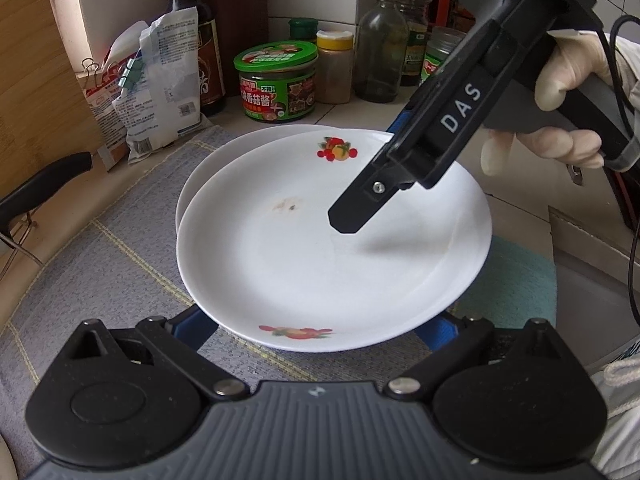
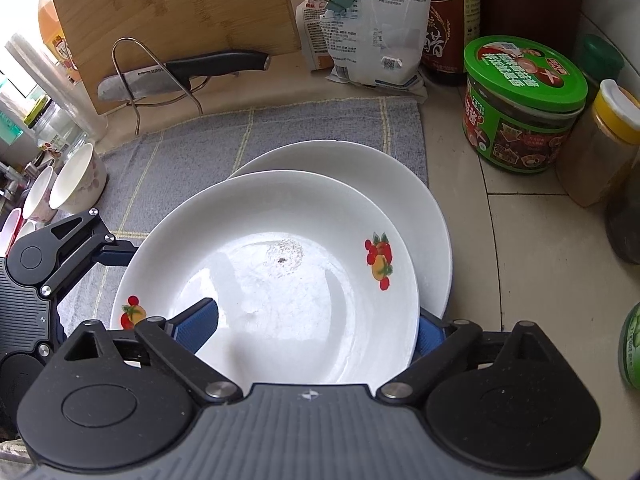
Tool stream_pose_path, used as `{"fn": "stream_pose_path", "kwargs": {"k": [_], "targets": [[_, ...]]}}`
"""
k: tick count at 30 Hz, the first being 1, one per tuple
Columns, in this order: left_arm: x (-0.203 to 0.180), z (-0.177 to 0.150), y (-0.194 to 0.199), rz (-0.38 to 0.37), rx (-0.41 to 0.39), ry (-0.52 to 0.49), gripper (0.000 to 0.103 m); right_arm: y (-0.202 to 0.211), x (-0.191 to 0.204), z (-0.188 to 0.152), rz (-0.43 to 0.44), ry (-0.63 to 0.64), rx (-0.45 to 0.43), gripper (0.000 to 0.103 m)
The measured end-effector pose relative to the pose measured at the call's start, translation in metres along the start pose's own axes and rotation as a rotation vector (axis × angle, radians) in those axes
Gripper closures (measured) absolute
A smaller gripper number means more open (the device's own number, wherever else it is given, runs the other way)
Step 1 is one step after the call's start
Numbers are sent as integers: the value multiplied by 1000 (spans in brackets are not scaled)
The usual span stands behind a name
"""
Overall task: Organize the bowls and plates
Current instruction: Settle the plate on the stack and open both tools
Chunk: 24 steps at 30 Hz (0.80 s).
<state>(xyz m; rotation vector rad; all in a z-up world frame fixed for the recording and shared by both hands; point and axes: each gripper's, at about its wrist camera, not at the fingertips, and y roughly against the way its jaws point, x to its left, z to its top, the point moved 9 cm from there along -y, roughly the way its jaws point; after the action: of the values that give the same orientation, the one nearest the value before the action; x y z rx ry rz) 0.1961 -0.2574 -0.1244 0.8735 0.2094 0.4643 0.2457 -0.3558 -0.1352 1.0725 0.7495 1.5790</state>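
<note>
A white plate with fruit prints [image 1: 320, 256] [image 2: 280, 280] lies tilted over a plain white plate [image 1: 208, 160] [image 2: 360, 168] on a grey cloth. My right gripper [image 2: 316, 332] is open, one blue finger [image 2: 198, 330] over the top plate's inside, the other below its rim. It shows in the left wrist view [image 1: 352, 216] above the plate. My left gripper [image 1: 320, 332] is open with its blue fingers [image 1: 192, 330] under the plate's near edge; it shows in the right wrist view at the left [image 2: 80, 248].
Jars and bottles stand behind the plates: a green-lidded jar [image 1: 278, 80] [image 2: 524, 100], a yellow-lidded jar [image 1: 334, 66], a dark bottle [image 1: 200, 40]. A flour bag [image 1: 160, 80], a bamboo board [image 2: 172, 12] and a knife on a wire rack [image 2: 180, 76] stand at the back. Bowls [image 2: 76, 184] stand left.
</note>
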Motion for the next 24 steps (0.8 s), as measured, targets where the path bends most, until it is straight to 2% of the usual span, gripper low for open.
{"fn": "stream_pose_path", "kwargs": {"k": [24], "targets": [[4,2,-1,12,-3,-15,2,11,1,-5,1,-25,-4,1]]}}
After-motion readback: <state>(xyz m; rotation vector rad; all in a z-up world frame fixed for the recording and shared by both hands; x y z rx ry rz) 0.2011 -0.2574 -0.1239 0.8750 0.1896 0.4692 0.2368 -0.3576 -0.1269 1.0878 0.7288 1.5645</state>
